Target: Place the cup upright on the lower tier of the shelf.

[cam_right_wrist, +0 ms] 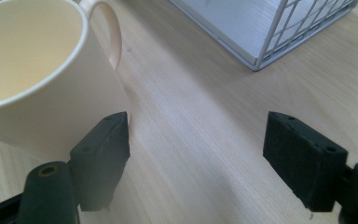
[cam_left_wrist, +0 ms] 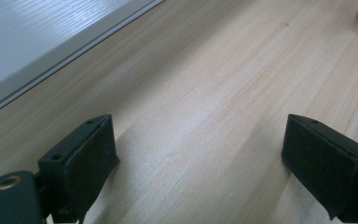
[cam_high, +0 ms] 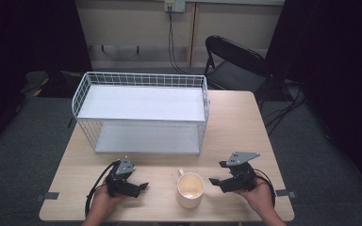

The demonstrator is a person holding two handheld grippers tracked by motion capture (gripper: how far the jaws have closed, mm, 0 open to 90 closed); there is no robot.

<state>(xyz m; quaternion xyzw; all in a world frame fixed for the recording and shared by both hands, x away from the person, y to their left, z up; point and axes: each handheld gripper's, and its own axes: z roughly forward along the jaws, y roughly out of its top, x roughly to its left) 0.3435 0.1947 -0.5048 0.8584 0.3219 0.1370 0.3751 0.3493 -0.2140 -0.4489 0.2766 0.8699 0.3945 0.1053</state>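
Your pale wooden tabletop point(cam_high: 235, 122) carries a white wire-mesh rack with two flat white shelves point(cam_high: 141, 110), which stands along the far edge and reaches toward the far left corner, its open front turned to you. A cream ceramic mug with a loop handle point(cam_high: 190, 189) stands upright close to the near edge, a little right of the middle, its handle turned toward the rack; it lies between your two hands. In the right gripper view the mug sits just beside the left-hand jaw, outside the gap, with bare wood between the pads. Your right gripper point(cam_high: 219, 175), near the near right corner, points left at the mug with its jaws spread wide and nothing held. Your left gripper point(cam_high: 143, 186), near the near edge left of the mug, also points toward it; the left gripper view shows its jaws wide apart over bare wood, holding nothing, with the rack's lower shelf edge at the upper left.
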